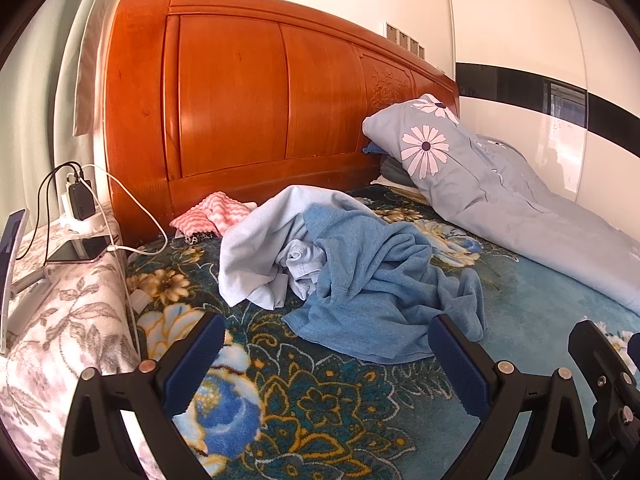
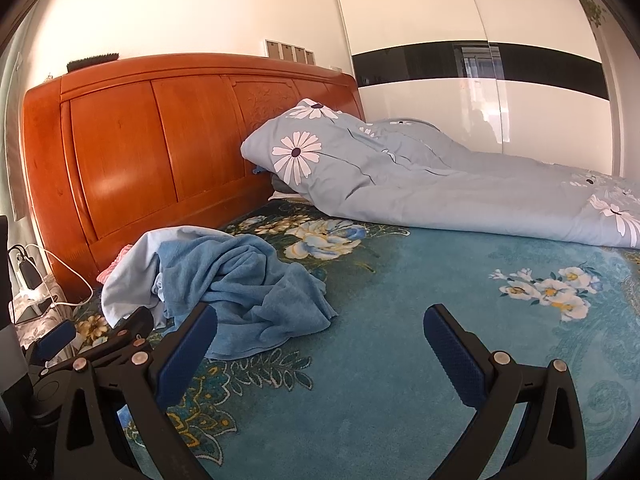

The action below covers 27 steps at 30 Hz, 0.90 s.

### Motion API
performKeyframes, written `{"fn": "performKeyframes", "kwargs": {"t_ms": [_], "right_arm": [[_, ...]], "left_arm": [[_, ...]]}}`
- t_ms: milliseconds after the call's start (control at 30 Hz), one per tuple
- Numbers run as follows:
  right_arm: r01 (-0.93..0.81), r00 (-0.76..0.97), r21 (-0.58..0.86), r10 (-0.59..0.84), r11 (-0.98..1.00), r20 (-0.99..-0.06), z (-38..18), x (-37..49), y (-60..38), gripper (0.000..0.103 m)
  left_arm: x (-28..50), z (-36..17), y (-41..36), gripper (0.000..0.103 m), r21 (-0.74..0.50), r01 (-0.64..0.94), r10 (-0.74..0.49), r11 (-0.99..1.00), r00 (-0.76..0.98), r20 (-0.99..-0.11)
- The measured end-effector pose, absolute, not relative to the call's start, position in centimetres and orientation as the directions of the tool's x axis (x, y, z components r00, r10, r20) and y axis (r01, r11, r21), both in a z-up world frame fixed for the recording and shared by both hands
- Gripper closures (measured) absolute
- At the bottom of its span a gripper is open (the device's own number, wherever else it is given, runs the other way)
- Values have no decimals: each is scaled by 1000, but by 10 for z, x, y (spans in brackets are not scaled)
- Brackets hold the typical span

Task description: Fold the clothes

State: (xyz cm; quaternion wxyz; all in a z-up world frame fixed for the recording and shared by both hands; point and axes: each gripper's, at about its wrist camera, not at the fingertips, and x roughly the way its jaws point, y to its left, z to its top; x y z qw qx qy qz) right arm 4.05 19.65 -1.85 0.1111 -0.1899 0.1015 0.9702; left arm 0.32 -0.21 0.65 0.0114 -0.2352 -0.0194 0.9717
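Two garments are heaped together on the bed (image 1: 520, 280), near its head edge and toward the side where the nightstand (image 1: 60, 280) stands. A blue shirt (image 1: 372, 280) is crumpled on top and spread toward the foot of the bed, and a pale shirt (image 1: 256, 240) is bunched beneath and behind it, toward the headboard (image 1: 240, 100). How the two are tangled where they meet cannot be told.

The left gripper (image 1: 326, 344) is held low over the bed just short of the blue shirt's near hem, with its fingers spread wide and nothing between them. The right gripper (image 2: 320, 336) is held beside it, over bare bedcover, its fingers likewise spread wide and empty; the blue shirt lies just beyond its left finger.

A pink cloth (image 1: 212, 212) is seen against the headboard, behind the pale shirt. A grey quilt (image 2: 440, 188) with daisy print is piled along the far side of the bed, from the headboard onward. A phone (image 1: 80, 248) and a charger (image 1: 80, 200) with cables are placed on the nightstand.
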Motion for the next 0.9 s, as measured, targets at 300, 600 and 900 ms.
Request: {"fn": "performKeyframes", "kwargs": {"t_ms": [300,600,900], "right_arm": [[-241,-905,185,153,-953,-396,-18,39,196,0],[-223,-906,242,110,-944,-408,-24,36,198,0],[-242,-880,91,179,-966,-440,-31,21,192,0]], "left_arm": [[5,9,-5,0,-38,2,15,-999,-897,-442],[3,7,-8,0,-36,8,9,-999,-891,-454],[-4,-4,-16,0,10,19,-21,-1000,-858,-514]]}}
